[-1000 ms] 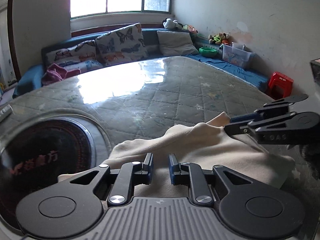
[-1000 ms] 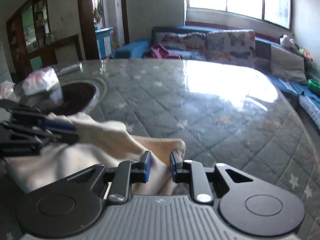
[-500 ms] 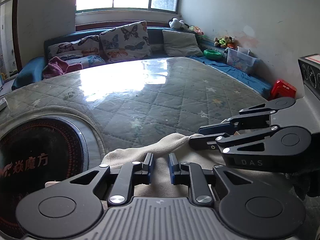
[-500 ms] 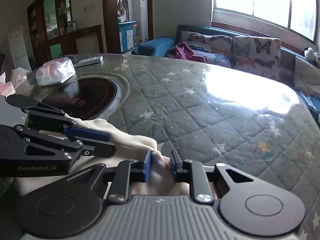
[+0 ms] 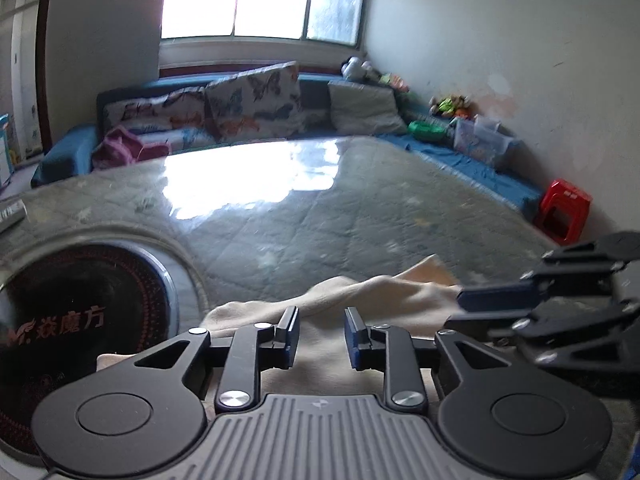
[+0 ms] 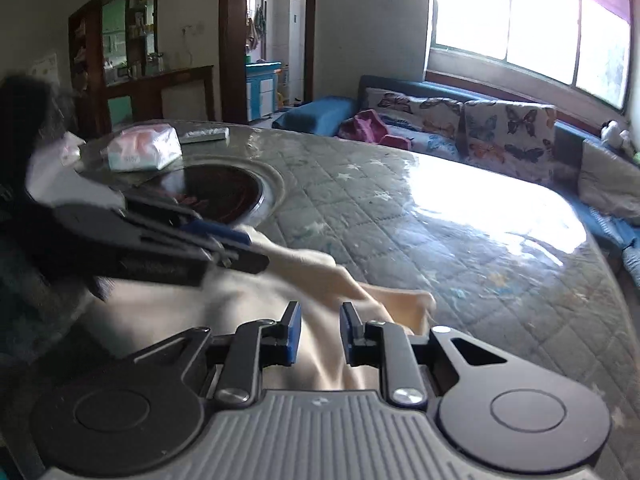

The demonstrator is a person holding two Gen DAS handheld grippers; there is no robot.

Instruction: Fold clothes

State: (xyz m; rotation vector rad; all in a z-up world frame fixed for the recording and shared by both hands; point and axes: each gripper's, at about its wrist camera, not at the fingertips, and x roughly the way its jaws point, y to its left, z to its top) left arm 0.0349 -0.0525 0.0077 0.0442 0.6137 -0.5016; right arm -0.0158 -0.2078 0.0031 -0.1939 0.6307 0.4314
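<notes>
A cream garment point(image 5: 384, 300) lies bunched on the quilted table cover, also seen in the right wrist view point(image 6: 320, 276). My left gripper point(image 5: 322, 336) is over the cloth with its jaws slightly apart; cloth shows in the gap. My right gripper point(image 6: 320, 336) is over the garment's right part, jaws slightly apart with a fold of cloth between them. Each gripper shows in the other's view: the right one at the right point(image 5: 496, 300), the left one at the left point(image 6: 236, 244).
A round black cooktop point(image 5: 80, 312) is set into the table point(image 5: 320, 208) at the left. A tissue pack point(image 6: 144, 152) and a remote point(image 6: 204, 135) lie beyond it. A sofa with cushions point(image 5: 240, 112) and a red stool point(image 5: 566, 216) stand past the table.
Both grippers' jaws have opened a little since a second ago. The right gripper moved in close to the left one, then back out to the right. The cloth's bunched edge shifted with it.
</notes>
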